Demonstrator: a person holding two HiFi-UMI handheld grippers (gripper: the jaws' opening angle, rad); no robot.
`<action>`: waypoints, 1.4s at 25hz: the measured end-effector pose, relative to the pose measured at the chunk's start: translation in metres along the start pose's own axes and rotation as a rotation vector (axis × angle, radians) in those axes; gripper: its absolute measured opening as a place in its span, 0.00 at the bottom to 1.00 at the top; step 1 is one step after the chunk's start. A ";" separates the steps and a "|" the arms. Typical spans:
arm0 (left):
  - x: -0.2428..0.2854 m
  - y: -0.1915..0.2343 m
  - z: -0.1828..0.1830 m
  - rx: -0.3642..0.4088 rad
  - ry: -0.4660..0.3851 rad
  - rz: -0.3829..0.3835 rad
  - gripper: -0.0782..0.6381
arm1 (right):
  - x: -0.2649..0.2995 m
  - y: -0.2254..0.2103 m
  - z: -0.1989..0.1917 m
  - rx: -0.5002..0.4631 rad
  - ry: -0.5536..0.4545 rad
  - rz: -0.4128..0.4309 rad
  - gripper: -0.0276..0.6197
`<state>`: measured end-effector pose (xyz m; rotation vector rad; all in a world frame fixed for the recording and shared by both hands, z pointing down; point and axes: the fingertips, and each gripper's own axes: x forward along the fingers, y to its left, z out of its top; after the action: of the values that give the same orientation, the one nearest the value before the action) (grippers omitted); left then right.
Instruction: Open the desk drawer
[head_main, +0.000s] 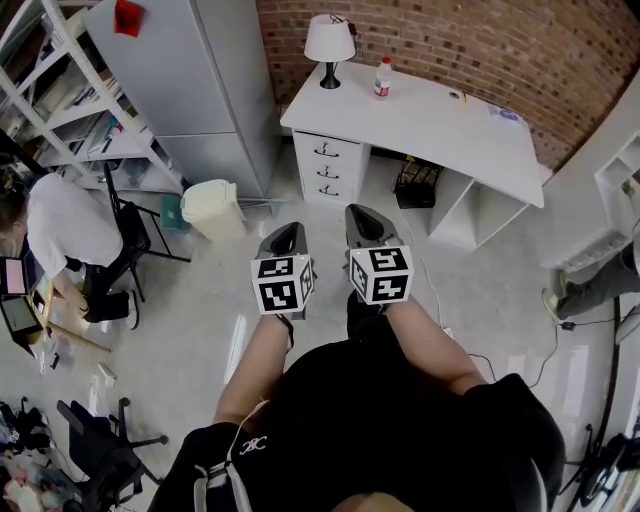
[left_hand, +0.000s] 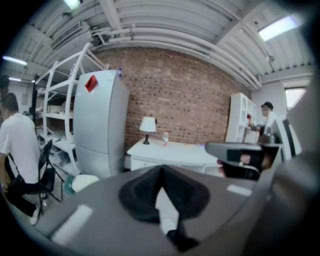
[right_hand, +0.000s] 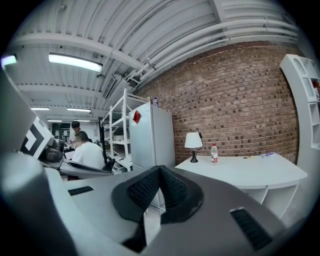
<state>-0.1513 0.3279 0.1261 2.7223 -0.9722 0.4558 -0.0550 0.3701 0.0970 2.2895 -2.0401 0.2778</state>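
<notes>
A white desk (head_main: 430, 115) stands against the brick wall, well ahead of me. Its drawer stack (head_main: 328, 160) has three drawers with dark handles, all closed, under the desk's left end. My left gripper (head_main: 287, 232) and right gripper (head_main: 360, 215) are held side by side in the air, a good way short of the desk. Both point toward it. In the left gripper view the left gripper (left_hand: 161, 167) has its jaws together on nothing, with the desk (left_hand: 170, 152) small beyond. The right gripper (right_hand: 160, 169) looks the same, its pads meeting at the tip.
A lamp (head_main: 330, 45) and a bottle (head_main: 382, 78) stand on the desk. A grey cabinet (head_main: 190, 80) and white shelving (head_main: 60, 90) are at the left. A cream bin (head_main: 213, 208) sits near the drawers. A person (head_main: 65, 225) bends over by a chair (head_main: 130, 225). Cables lie on the floor.
</notes>
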 end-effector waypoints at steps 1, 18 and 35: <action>0.007 0.001 0.002 0.006 -0.001 0.000 0.11 | 0.007 -0.005 0.002 -0.001 -0.006 0.000 0.04; 0.188 0.060 0.063 -0.015 0.009 0.062 0.11 | 0.196 -0.109 0.048 0.001 -0.053 0.055 0.04; 0.307 0.069 0.084 -0.020 0.084 0.052 0.11 | 0.295 -0.171 0.014 -0.024 0.098 0.068 0.04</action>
<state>0.0473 0.0727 0.1647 2.6420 -1.0222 0.5614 0.1472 0.0997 0.1475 2.1507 -2.0635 0.3598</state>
